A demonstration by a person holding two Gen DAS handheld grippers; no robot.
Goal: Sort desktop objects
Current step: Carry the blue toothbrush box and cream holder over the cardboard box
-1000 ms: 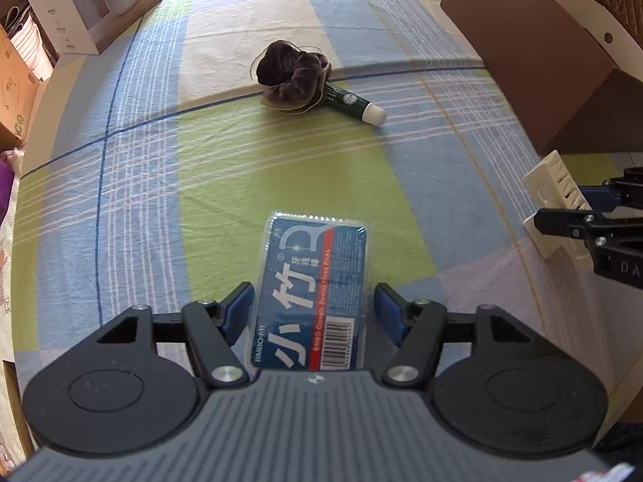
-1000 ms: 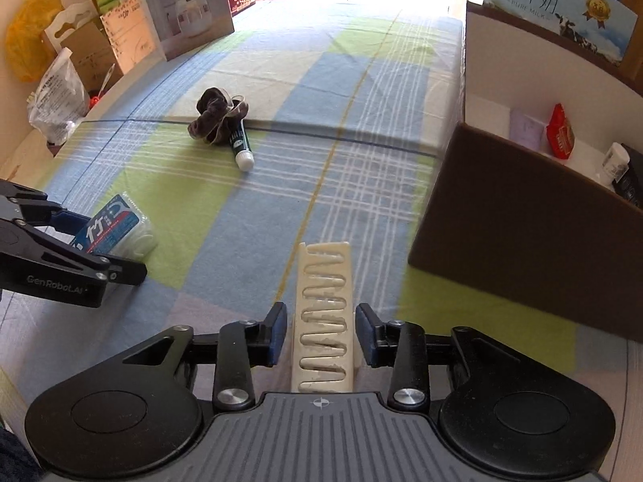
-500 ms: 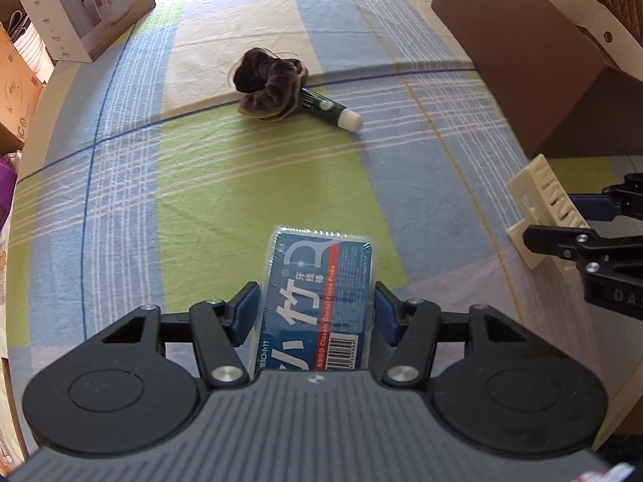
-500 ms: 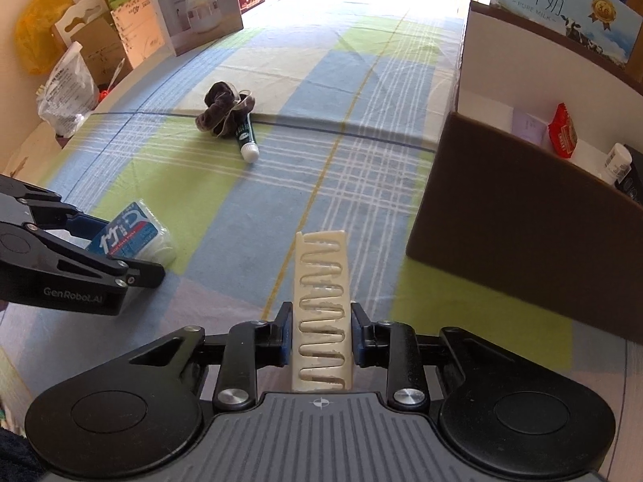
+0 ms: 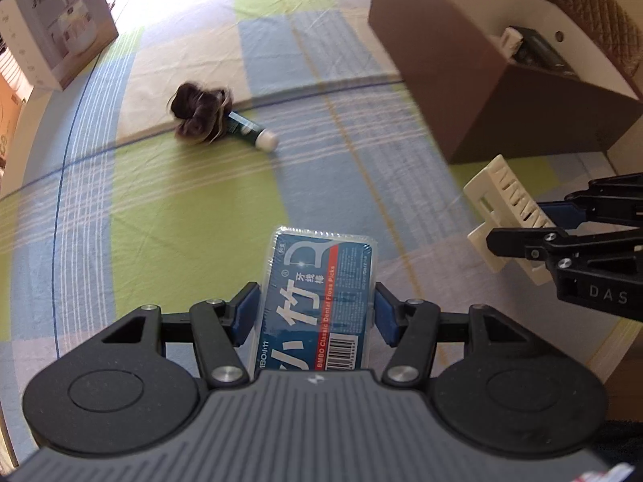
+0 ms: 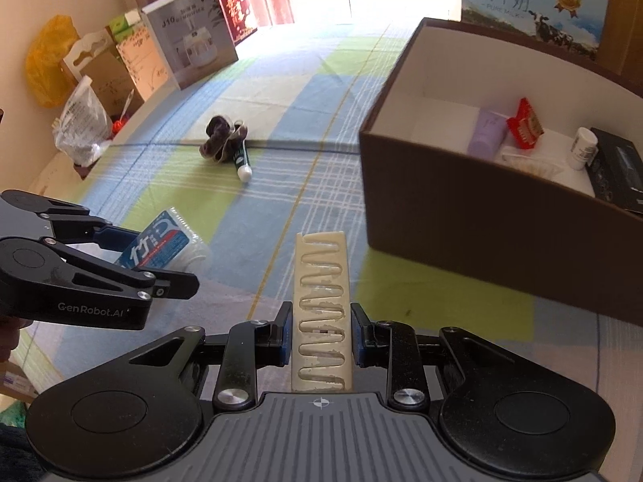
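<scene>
My left gripper (image 5: 317, 313) is shut on a blue dental floss pick box (image 5: 321, 297), held above the checked cloth; the box also shows in the right wrist view (image 6: 160, 243). My right gripper (image 6: 320, 333) is shut on a cream comb-like plastic piece (image 6: 321, 301), which also shows in the left wrist view (image 5: 506, 209). A dark purple scrunchie (image 5: 199, 112) and a green tube with a white cap (image 5: 253, 130) lie together on the cloth further off. A brown open box (image 6: 462, 201) stands to the right with several items inside.
A white appliance box (image 6: 189, 52), cardboard packs, a plastic bag (image 6: 80, 124) and a yellow bag (image 6: 48, 60) line the far left edge. A milk carton box (image 6: 534, 4) stands behind the brown box.
Both grippers have closed on their objects and lifted them off the cloth, moving forward and up toward the brown box.
</scene>
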